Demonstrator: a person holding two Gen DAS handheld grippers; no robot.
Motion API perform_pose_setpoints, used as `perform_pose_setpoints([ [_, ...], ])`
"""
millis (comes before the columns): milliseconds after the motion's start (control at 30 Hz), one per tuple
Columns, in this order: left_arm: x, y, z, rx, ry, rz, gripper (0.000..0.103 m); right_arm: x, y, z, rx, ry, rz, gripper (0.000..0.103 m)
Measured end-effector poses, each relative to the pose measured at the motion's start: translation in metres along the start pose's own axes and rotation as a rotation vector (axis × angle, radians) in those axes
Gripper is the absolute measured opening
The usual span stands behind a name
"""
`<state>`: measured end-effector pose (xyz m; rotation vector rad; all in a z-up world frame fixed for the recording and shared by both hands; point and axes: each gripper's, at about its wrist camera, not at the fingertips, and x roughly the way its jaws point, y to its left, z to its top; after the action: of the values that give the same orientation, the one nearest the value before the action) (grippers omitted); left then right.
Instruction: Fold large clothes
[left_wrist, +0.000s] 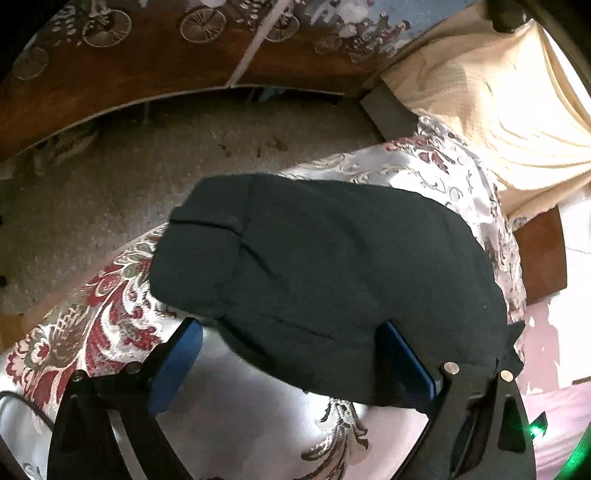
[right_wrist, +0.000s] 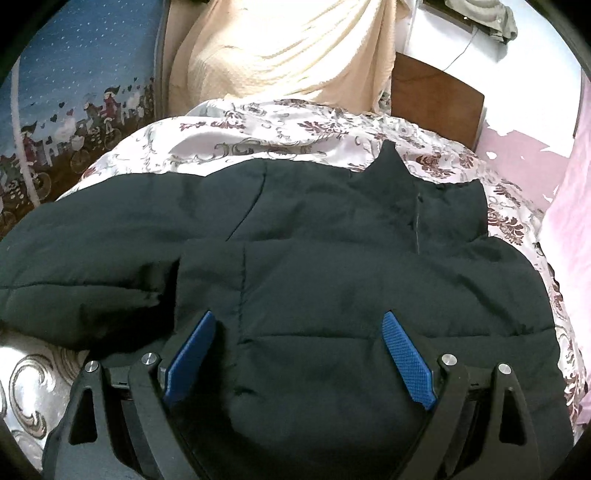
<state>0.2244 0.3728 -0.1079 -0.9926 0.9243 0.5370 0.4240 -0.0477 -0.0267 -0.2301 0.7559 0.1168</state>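
Observation:
A dark padded jacket (left_wrist: 325, 266) lies folded on a bed with a floral satin cover (left_wrist: 110, 295). My left gripper (left_wrist: 291, 332) is open, its blue pads wide apart at the jacket's near edge; the right pad is partly under the fabric. In the right wrist view the jacket (right_wrist: 332, 266) fills the middle, with a sleeve folded across it and the collar at the far side. My right gripper (right_wrist: 299, 325) is open just above the jacket, holding nothing.
The bed cover (right_wrist: 258, 140) ends at a cream blanket (right_wrist: 280, 51) over the headboard. A brown bedside cabinet (right_wrist: 439, 99) stands at the right. A grey carpeted floor (left_wrist: 184, 155) and a patterned bed skirt (left_wrist: 147, 55) lie beyond the bed's edge.

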Motion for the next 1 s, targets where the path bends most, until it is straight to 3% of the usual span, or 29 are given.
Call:
perform_pose_setpoints([
  [300, 0.011, -0.012, 0.004, 0.004, 0.011, 0.049, 0.102, 0.012, 0.012, -0.003, -0.034, 0.023, 0.009, 0.089],
  [367, 0.008, -0.014, 0.005, 0.004, -0.018, 0.022, 0.088, 0.014, 0.013, -0.003, -0.045, 0.037, 0.013, 0.089],
  [533, -0.007, -0.016, 0.004, 0.009, -0.103, -0.03, 0.023, 0.024, 0.015, -0.004, -0.054, 0.078, 0.022, 0.094],
  [600, -0.012, -0.018, 0.004, 0.016, -0.126, -0.067, 0.014, 0.028, 0.017, -0.005, -0.063, 0.091, 0.023, 0.096],
  [767, -0.039, -0.04, 0.002, 0.117, -0.246, -0.109, 0.009, 0.021, 0.011, -0.005, -0.034, 0.074, 0.066, 0.096],
  [1000, -0.101, -0.117, -0.023, 0.395, -0.458, -0.119, 0.008, -0.009, -0.021, -0.006, 0.056, 0.034, 0.14, 0.096],
])
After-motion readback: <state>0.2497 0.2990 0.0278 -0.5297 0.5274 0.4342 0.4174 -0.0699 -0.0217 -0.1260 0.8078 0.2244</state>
